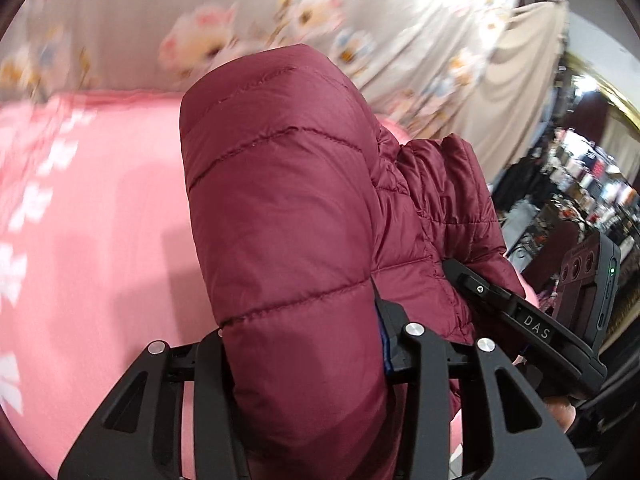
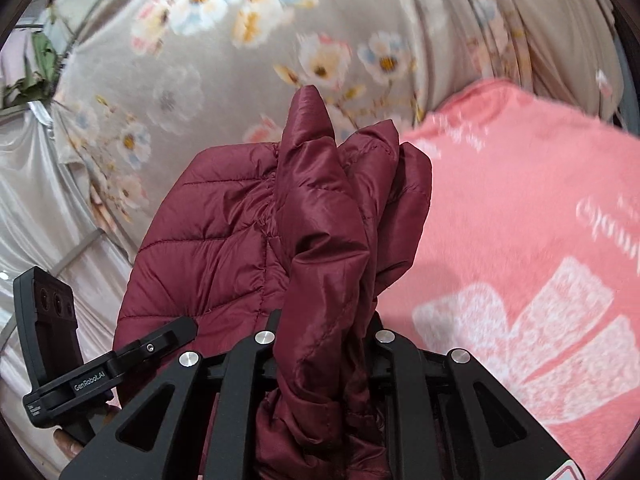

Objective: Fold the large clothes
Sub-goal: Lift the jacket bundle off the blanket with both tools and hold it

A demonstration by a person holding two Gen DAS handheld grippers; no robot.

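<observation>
Pink bedspread [image 1: 100, 220] below, floral curtain [image 2: 240, 60] behind. Maroon puffer jacket [image 1: 288, 208] lifted clear of bed, bunched in both: left tool [image 1: 304, 344] and right tool [image 2: 320, 340] clamped on fabric, likely raised to shake flat before folding.
</observation>
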